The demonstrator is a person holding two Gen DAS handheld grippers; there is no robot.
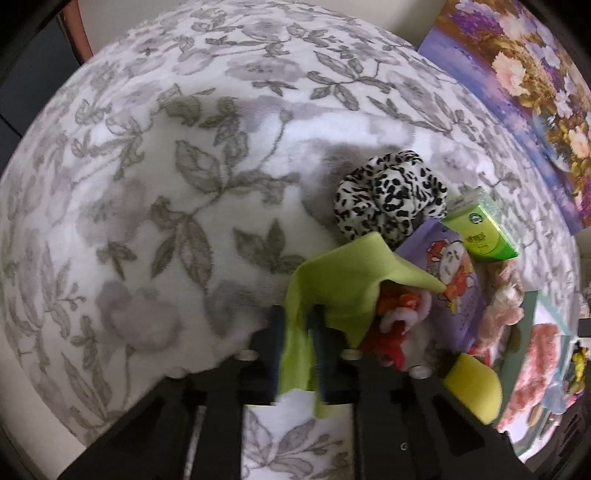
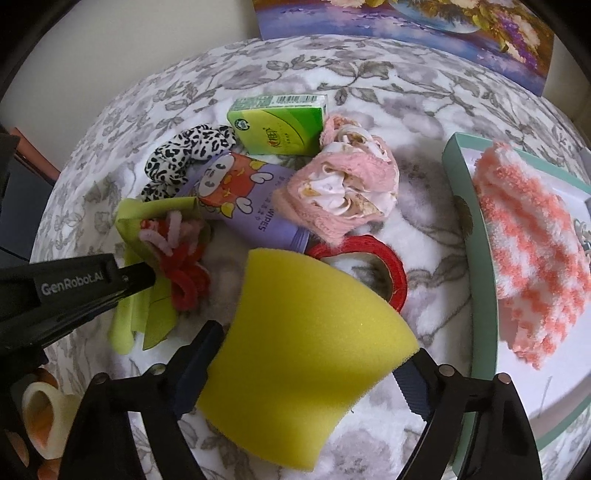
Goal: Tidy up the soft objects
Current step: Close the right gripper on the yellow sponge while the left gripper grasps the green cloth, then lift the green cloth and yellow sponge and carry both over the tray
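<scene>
**Both tools loaded over a floral fleece blanket**

The left tool (image 1: 297, 325) is clenched on a green cloth (image 1: 340, 280), its two fingers pinching a fold that hangs down between them. In the right wrist view this cloth (image 2: 147, 295) lies at 9 o'clock with the left tool's black finger reaching into it, touching a bundle of red and pink pipe cleaners (image 2: 181, 258).

The right tool (image 2: 306, 354) is grasping a yellow sponge (image 2: 303, 347), which bows into a curve between the two fingers, low in the centre of the view.

On the floral blanket (image 2: 424, 96), a loose cluster sits around the middle. A purple wipes pack (image 2: 251, 199) lies just beyond the sponge. A leopard-print scrunchie (image 2: 184, 155) sits at 10 o'clock, touching the pack. A green tissue pack (image 2: 280, 125) stands at 12 o'clock. A pink knitted cloth (image 2: 347, 188) is bunched just beside it. A red tape roll (image 2: 384, 266) peeks out behind the sponge's far edge.

At 3 o'clock a teal-rimmed box (image 2: 465, 221) holds a pink-and-white striped fuzzy sock (image 2: 532, 251). A flower painting (image 2: 424, 26) leans at the far edge.
</scene>
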